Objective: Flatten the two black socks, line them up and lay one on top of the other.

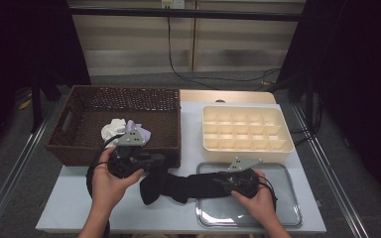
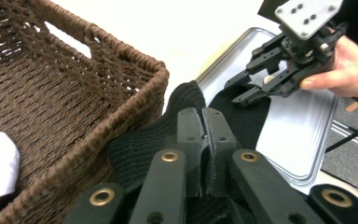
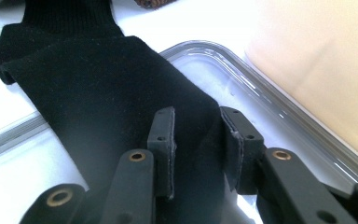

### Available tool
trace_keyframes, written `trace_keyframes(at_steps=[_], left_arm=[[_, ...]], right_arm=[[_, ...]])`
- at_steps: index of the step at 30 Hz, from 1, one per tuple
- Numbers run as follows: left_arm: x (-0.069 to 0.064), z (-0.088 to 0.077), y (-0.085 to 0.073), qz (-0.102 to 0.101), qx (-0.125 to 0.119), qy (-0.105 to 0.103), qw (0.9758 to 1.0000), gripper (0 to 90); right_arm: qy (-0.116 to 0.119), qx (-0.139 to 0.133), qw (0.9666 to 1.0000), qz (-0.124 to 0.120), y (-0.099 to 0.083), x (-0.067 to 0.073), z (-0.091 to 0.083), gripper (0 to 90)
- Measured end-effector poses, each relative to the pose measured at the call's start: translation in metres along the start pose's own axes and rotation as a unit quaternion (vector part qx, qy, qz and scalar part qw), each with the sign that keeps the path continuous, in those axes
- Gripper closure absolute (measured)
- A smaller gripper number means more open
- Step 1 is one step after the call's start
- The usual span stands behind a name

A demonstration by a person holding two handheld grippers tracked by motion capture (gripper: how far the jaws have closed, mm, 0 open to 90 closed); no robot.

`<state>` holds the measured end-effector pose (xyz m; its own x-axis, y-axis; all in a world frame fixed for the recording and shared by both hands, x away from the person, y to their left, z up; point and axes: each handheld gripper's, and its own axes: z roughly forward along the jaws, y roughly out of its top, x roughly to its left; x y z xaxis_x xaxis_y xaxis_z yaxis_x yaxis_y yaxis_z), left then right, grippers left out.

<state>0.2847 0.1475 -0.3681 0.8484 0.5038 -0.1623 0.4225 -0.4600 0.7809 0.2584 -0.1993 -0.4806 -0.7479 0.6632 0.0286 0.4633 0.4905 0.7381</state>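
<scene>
A black sock (image 1: 183,186) lies stretched from the table onto the metal tray (image 1: 287,198). My left gripper (image 1: 162,161) is shut on the sock's cuff end by the front right corner of the brown wicker basket (image 1: 124,91). In the left gripper view its jaws (image 2: 204,116) pinch the ribbed sock (image 2: 140,149) flat. My right gripper (image 1: 219,179) rests over the tray at the sock's other end. In the right gripper view its jaws (image 3: 196,116) stand apart with a fold of the sock (image 3: 98,84) between them, the pads off the fabric.
A cream box (image 1: 248,146) divided into several compartments stands behind the tray. In the basket lie a white cloth (image 1: 113,130) and a lavender one (image 1: 141,130). The basket's wall (image 2: 135,60) rises just left of my left jaws. Cables trail from both grippers.
</scene>
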Motion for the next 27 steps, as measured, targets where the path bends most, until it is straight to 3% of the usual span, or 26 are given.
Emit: trace_keyframes(at_steps=[9, 17, 23, 25, 27], left_arm=[[0.014, 0.005, -0.045, -0.035, 0.033, 0.016, 0.9987, 86.6], [0.024, 0.005, -0.068, -0.057, 0.070, 0.035, 0.9953, 84.4], [0.023, 0.007, -0.067, -0.058, 0.082, 0.038, 0.9941, 71.0], [0.018, 0.007, -0.058, -0.051, 0.065, 0.027, 0.9962, 67.4], [0.016, 0.008, -0.054, -0.046, 0.064, 0.027, 0.9965, 63.6]], right_arm=[[-0.004, 0.002, 1.0000, 0.001, 0.001, 0.001, 0.000, 66.2], [-0.003, 0.001, 1.0000, 0.001, 0.001, 0.000, 0.000, 65.9], [-0.002, 0.002, 1.0000, 0.001, 0.001, 0.000, 0.000, 65.9], [-0.003, 0.002, 1.0000, 0.001, 0.001, 0.001, 0.001, 65.9], [-0.002, 0.002, 1.0000, 0.002, 0.001, 0.001, 0.001, 65.9]])
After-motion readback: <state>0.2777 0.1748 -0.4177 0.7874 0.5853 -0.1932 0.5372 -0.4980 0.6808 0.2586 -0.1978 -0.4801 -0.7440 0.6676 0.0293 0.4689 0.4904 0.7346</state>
